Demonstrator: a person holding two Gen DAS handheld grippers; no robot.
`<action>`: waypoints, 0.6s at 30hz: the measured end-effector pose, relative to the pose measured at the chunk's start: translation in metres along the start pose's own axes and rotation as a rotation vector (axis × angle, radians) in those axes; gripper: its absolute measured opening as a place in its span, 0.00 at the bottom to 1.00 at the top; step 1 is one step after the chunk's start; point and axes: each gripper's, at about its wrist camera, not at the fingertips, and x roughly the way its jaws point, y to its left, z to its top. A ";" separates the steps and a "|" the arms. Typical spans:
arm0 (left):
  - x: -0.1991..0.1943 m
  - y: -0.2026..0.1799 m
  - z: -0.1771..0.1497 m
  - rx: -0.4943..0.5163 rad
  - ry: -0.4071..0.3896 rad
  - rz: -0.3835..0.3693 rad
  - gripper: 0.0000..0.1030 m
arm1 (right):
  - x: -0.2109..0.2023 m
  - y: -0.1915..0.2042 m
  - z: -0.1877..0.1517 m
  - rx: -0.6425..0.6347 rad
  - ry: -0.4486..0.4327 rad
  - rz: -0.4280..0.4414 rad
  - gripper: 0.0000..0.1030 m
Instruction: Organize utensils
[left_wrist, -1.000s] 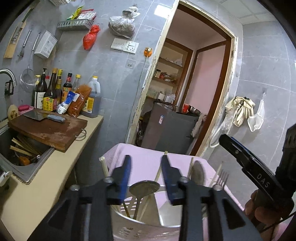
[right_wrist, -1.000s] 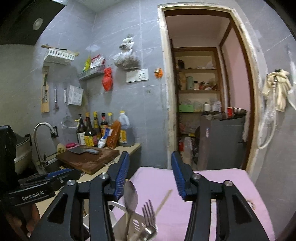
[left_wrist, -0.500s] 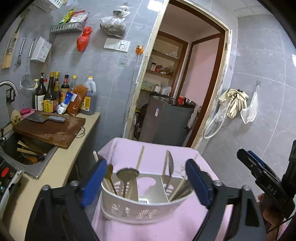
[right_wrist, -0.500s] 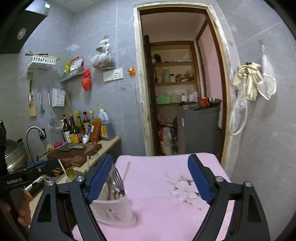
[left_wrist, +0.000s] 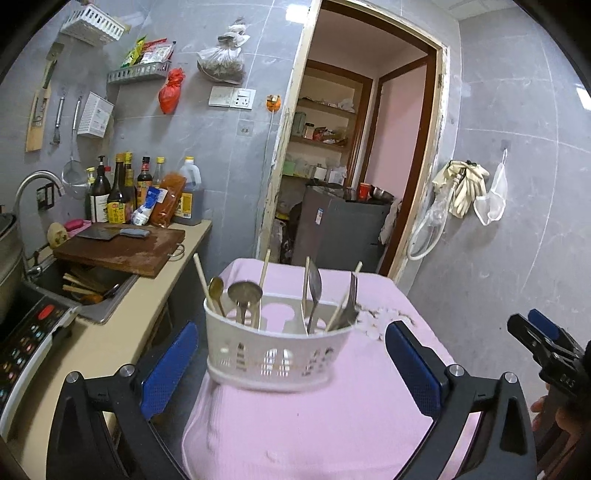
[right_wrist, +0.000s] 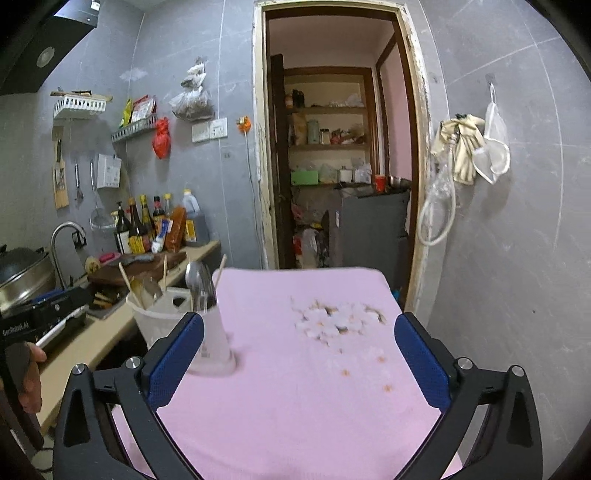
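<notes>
A white perforated utensil holder (left_wrist: 275, 354) stands on the pink-covered table (left_wrist: 332, 424). It holds a ladle (left_wrist: 244, 293), a small spoon (left_wrist: 216, 290), chopsticks (left_wrist: 264, 267), a spatula (left_wrist: 314, 286) and a fork (left_wrist: 351, 295). My left gripper (left_wrist: 291, 365) is wide open and empty, its blue pads on either side of the holder, nearer the camera. The holder also shows at the left of the right wrist view (right_wrist: 173, 321). My right gripper (right_wrist: 299, 362) is wide open and empty above the cloth, also seen in the left wrist view (left_wrist: 543, 343).
A counter (left_wrist: 110, 332) runs along the left with a cutting board and cleaver (left_wrist: 118, 247), bottles (left_wrist: 122, 192), a sink (left_wrist: 85, 288) and an induction cooker (left_wrist: 26, 339). A doorway (left_wrist: 351, 166) and a grey cabinet (left_wrist: 340, 229) lie behind the table. The cloth has a flower print (right_wrist: 340, 317).
Both grippers opened wide and pulled back from the holder. The holder now stands free on the table, and the view of it has widened.
</notes>
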 end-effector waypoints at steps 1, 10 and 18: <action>-0.003 -0.002 -0.003 0.001 0.003 0.004 0.99 | -0.004 -0.002 -0.005 0.002 0.009 0.000 0.98; -0.026 -0.007 -0.032 0.007 0.033 0.034 0.99 | -0.023 -0.006 -0.031 0.028 0.048 -0.013 0.99; -0.034 -0.008 -0.042 0.020 0.050 0.042 0.99 | -0.027 0.002 -0.032 0.026 0.040 -0.002 0.98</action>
